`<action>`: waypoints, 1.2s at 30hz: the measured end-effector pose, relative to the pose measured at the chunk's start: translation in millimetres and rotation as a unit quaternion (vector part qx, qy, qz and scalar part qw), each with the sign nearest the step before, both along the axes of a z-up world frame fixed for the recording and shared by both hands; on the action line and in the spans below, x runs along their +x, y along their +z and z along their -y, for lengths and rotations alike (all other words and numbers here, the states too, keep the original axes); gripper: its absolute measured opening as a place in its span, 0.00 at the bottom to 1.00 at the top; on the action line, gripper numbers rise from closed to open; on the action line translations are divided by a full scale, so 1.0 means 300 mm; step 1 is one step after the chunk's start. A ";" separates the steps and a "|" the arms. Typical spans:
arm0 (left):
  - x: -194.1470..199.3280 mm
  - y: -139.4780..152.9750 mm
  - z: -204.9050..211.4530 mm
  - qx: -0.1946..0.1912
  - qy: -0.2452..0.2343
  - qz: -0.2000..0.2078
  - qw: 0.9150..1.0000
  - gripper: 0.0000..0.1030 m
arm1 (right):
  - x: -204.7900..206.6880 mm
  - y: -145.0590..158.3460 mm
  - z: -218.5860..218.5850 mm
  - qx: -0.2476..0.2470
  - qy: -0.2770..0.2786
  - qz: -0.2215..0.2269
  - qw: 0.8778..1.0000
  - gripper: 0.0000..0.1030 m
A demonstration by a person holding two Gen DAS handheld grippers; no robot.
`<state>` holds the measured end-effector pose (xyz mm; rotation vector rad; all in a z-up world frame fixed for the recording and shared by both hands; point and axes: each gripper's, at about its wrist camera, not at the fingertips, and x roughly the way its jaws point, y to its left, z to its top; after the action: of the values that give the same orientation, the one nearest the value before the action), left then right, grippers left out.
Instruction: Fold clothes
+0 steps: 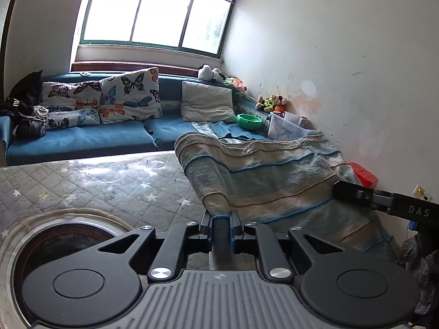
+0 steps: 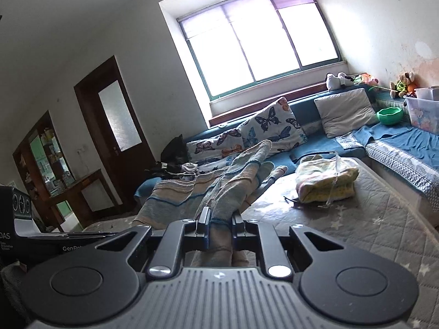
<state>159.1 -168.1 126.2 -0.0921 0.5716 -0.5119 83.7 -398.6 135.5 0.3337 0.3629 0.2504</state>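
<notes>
The grey quilted mattress with white stars [image 2: 370, 219] fills the near floor of the room, with a long blue corner sofa [image 1: 90, 139] behind it under the window. Held up above the mattress is the task's thing: a striped knit sweater in blue, beige and grey [image 1: 274, 175], stretched between the two tools, its far part trailing down onto the quilt. Further along the mattress lies a pale yellow bundle of soft cloth [image 2: 326, 178], which looks already folded up, though I can't say how it got so.

The left gripper [image 1: 221, 220] has its fingers drawn in narrow, pinching a rolled edge of the sweater; the right gripper [image 2: 220, 220] is likewise closed tight on a bunched hem. In the left view the right one shows only as a black bar against the knit.

To do this well, I'd judge both pinches want to stay level and equally taut — a sag in the middle will crease the fold. The sleeve [image 2: 255, 159] straggling forward needs tucking flat, and the knit is loose, so pulling hard would likely stretch it out of line.
</notes>
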 end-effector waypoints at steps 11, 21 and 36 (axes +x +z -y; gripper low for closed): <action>0.098 -0.141 0.056 0.020 -0.001 -0.048 0.999 0.12 | 0.099 -0.116 0.070 0.006 -0.006 -0.049 0.999 0.13; 0.173 -0.260 0.077 0.033 0.001 -0.091 0.995 0.12 | 0.182 -0.248 0.096 0.017 -0.009 -0.093 0.996 0.13; 0.221 -0.382 0.066 0.038 0.001 -0.135 0.990 0.19 | 0.256 -0.405 0.132 0.018 -0.022 -0.150 0.988 0.12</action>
<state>225.5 -187.8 11.6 -0.0903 0.8542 -0.4776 160.5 -438.4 14.0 0.4155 0.6471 0.1630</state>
